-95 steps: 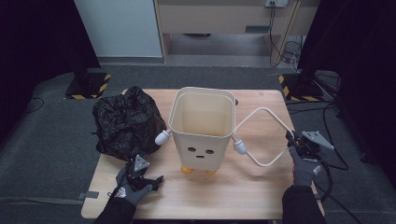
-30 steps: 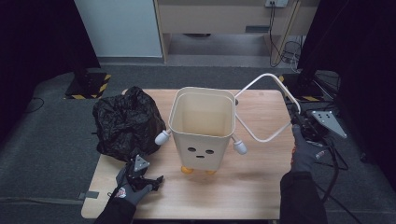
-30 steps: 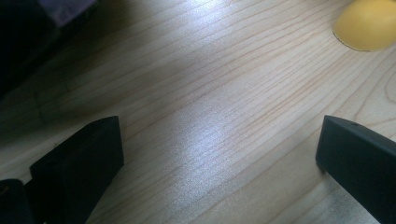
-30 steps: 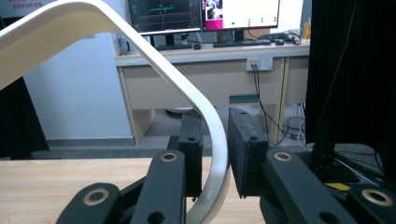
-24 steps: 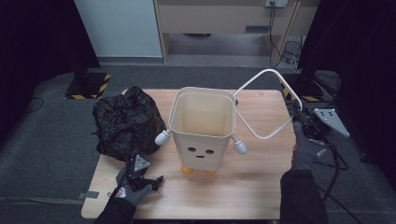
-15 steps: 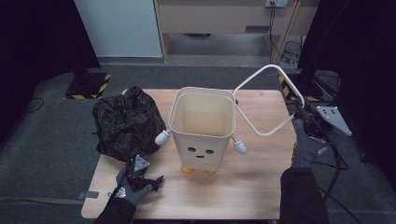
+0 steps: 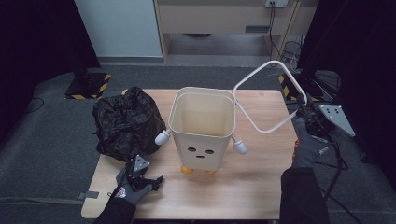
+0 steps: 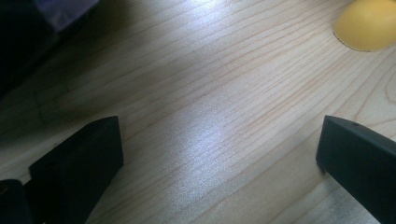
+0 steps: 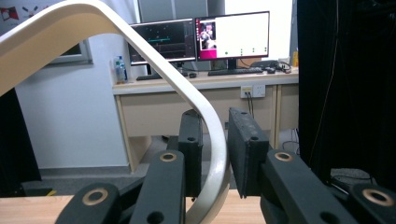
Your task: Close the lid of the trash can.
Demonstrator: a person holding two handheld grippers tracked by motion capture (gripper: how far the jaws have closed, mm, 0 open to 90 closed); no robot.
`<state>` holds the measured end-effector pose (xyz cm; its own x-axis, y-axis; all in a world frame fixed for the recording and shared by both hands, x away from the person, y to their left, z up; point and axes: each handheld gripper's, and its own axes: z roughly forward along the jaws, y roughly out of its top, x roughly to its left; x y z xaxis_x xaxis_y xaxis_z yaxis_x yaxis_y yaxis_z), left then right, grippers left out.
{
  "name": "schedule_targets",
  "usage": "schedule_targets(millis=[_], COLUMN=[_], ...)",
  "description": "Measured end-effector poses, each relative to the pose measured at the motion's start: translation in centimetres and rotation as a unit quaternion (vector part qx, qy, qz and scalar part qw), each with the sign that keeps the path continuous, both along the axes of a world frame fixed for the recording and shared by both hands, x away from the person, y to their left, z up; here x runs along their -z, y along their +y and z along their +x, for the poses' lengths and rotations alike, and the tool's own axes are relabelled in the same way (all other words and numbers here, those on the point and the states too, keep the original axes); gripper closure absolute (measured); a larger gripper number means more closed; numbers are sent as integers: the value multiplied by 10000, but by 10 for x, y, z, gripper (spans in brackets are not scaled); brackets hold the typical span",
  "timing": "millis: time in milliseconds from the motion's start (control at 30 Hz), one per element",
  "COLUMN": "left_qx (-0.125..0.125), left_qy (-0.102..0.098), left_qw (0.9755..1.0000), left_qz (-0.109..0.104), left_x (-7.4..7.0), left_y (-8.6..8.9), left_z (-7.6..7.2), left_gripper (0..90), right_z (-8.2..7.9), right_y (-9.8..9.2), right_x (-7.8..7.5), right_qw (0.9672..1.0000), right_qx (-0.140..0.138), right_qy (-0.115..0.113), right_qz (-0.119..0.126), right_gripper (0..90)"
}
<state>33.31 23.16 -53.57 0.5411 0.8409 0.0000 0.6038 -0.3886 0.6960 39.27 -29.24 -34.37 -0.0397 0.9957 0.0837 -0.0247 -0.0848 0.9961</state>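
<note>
while the right gripper point(image 9: 215, 154) pinches the white handle point(image 7: 268, 95) of the bin point(image 7: 201, 128) mid-table, lifting it looks underway; next swing it over gently. the left gripper point(image 7: 140, 175) rests wide open, empty.

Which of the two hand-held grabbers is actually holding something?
The right gripper: its jaws clamp the bin's white handle, lifted off the table. The left gripper rests open on the table, holding nothing.

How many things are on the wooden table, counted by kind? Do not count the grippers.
Cream bins with a face: 1
White loop handles, lifted at the bin's right: 1
Black crumpled bags: 1
Total: 3
</note>
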Motion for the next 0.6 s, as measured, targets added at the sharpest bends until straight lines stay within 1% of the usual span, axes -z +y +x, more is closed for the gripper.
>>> schedule_targets(millis=[67,200,300,367,467,600], left_qx=[0,2,2,4,-3,-6], left_qy=[0,0,0,9,8,10], left_qw=[10000,10000,10000,10000,10000,10000], left_qz=[2,2,0,10,13,12], left_x=[0,0,0,0,0,0], left_y=[0,0,0,0,0,0], left_z=[0,0,0,0,0,0], left_gripper=[0,0,0,0,0,0], right_z=[0,-1,-1,-2,-4,-9], right_y=[-1,-2,-3,-3,-3,-1], right_x=[-2,-8,-11,-14,-18,-27], right_qw=[10000,9999,9999,9998,9995,9991], right_qx=[4,-20,-43,-57,-107,-174], right_qy=[-40,-104,-127,-181,-268,-377], right_qz=[34,14,75,50,152,96], right_gripper=[760,761,761,760,762,760])
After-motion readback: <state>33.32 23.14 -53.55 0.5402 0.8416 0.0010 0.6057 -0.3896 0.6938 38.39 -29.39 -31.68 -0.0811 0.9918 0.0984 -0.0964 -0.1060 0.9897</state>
